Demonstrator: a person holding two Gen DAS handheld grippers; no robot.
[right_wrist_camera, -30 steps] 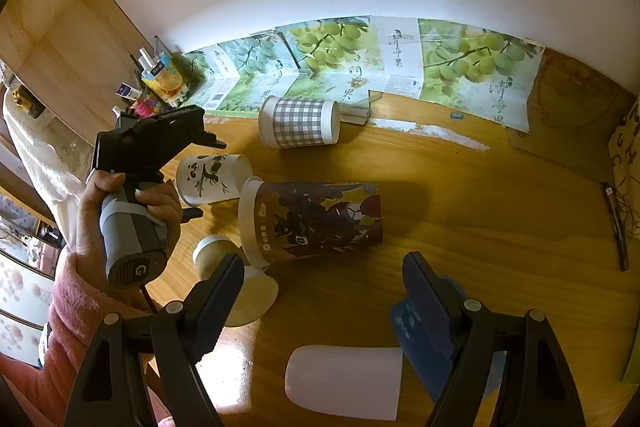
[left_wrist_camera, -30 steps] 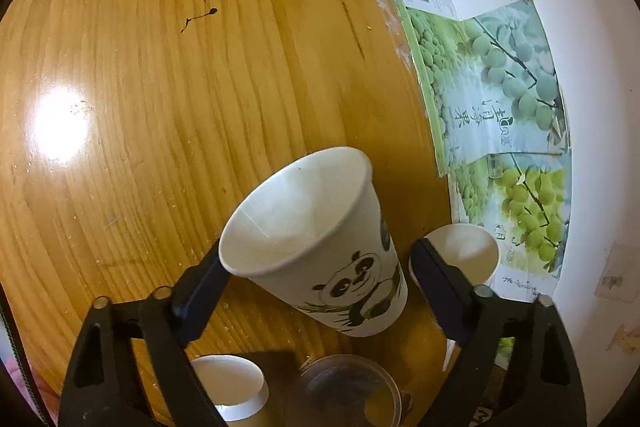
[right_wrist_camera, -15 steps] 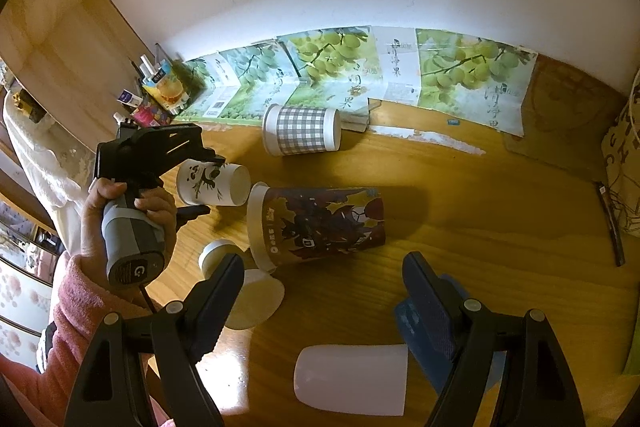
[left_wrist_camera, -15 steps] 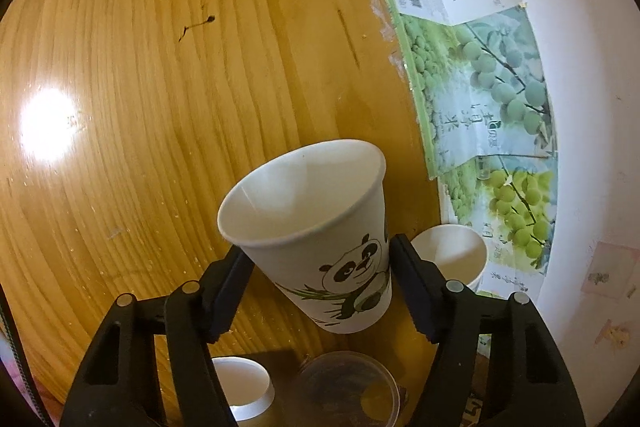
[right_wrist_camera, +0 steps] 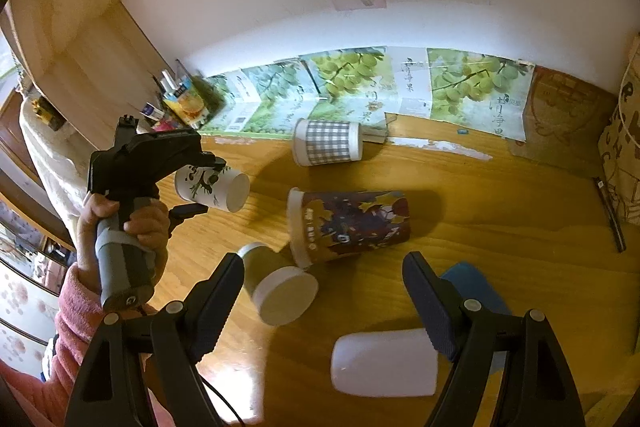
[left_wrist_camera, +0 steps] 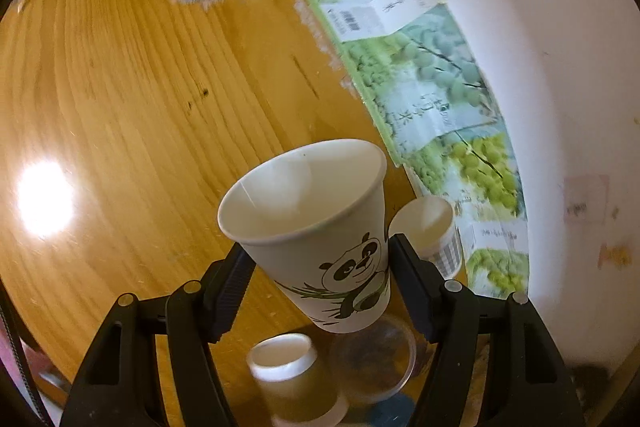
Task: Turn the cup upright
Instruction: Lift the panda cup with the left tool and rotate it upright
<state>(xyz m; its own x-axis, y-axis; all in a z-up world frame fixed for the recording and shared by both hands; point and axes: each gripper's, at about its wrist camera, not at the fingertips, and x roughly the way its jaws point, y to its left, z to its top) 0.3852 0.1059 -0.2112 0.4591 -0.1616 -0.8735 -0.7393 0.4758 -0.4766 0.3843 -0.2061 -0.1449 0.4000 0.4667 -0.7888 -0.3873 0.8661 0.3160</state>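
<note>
A white paper cup with a panda print (left_wrist_camera: 320, 239) sits between the fingers of my left gripper (left_wrist_camera: 318, 283), which is shut on its lower body. The cup is off the table, its open mouth pointing forward. In the right wrist view the same panda cup (right_wrist_camera: 212, 187) lies sideways in the left gripper (right_wrist_camera: 188, 183), above the wooden table (right_wrist_camera: 480, 227). My right gripper (right_wrist_camera: 324, 299) is open and empty, low over the near table.
Other cups lie on their sides: a checked one (right_wrist_camera: 328, 147), a tall dark printed one (right_wrist_camera: 352, 227), an olive one with a white rim (right_wrist_camera: 276, 287) and a white one (right_wrist_camera: 384, 363). A blue item (right_wrist_camera: 476, 287) lies near the right finger. Grape-print paper (right_wrist_camera: 360, 87) lines the wall.
My left gripper closed on the panda cup, lifted it off the table and is turning with it. The right gripper drew slightly closer to the cups.
</note>
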